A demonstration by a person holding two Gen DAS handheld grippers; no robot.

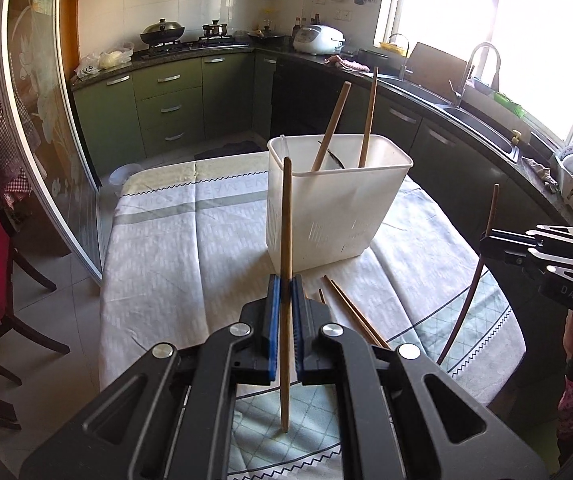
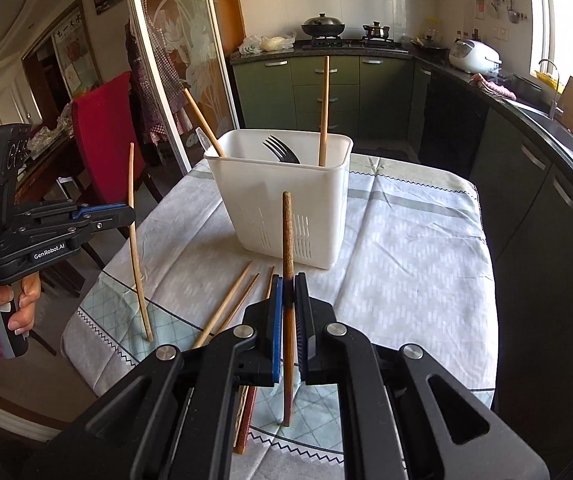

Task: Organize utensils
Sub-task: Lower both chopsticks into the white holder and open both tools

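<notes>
A white slotted utensil holder (image 1: 338,208) (image 2: 278,200) stands on the cloth-covered table. In it lean two wooden chopsticks (image 1: 332,126) (image 2: 323,112) and a black fork (image 2: 280,148). My left gripper (image 1: 285,292) (image 2: 130,212) is shut on a light wooden chopstick (image 1: 286,220) (image 2: 134,260), held upright above the cloth in front of the holder. To its right, my right gripper (image 2: 288,288) (image 1: 486,244) is shut on a dark brown chopstick (image 2: 287,232) (image 1: 490,216), also upright. Several loose chopsticks (image 1: 350,312) (image 2: 230,304) lie on the cloth between the grippers and the holder.
A red chair (image 2: 102,136) and a glass sliding door (image 1: 46,128) stand left of the table. Green kitchen cabinets (image 1: 174,100) fill the background, and a dark counter with a sink (image 1: 482,120) runs along the right. A person's hand (image 2: 2,304) grips the left handle.
</notes>
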